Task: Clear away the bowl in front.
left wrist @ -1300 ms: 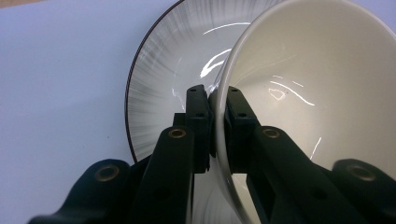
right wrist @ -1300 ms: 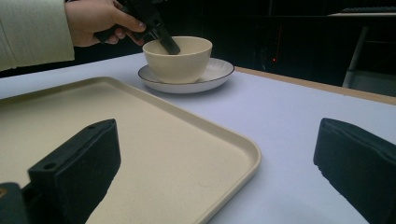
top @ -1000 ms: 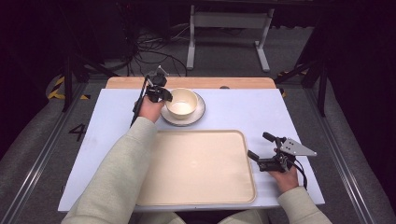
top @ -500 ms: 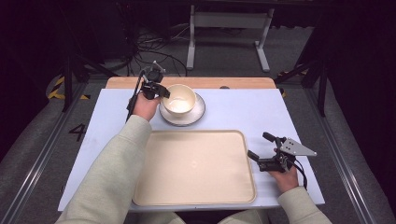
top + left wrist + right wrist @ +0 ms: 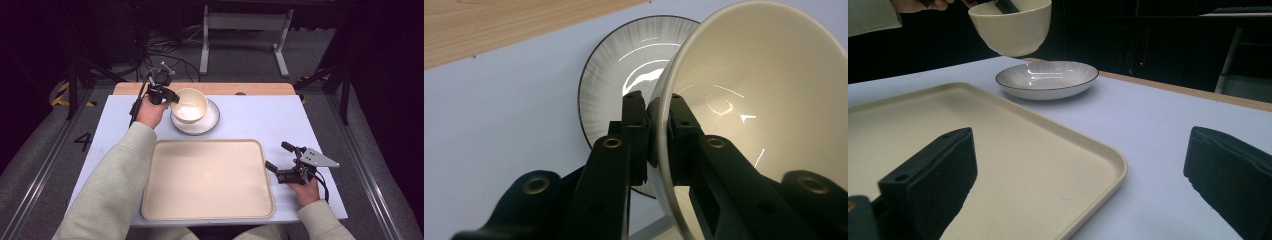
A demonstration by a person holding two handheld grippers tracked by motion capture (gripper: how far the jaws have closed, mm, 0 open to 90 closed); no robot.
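Bowl [image 5: 189, 104], glossy cream, pinched at rim by left hand-held gripper [image 5: 166, 95], lifted above ribbed plate [image 5: 210, 120]; right hand-held gripper [image 5: 281, 159] spread wide.

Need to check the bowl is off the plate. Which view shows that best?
The right gripper view: the bowl hangs clear above the plate. The high view overlaps them; the left gripper view shows the jaws clamping its rim.

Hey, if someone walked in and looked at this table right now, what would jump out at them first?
The cream bowl hanging in the air above the striped saucer at the far left of the table, with the left gripper pinched on its rim. Next, the big empty beige tray taking up the near middle. The right gripper sits open just off the tray's right edge.
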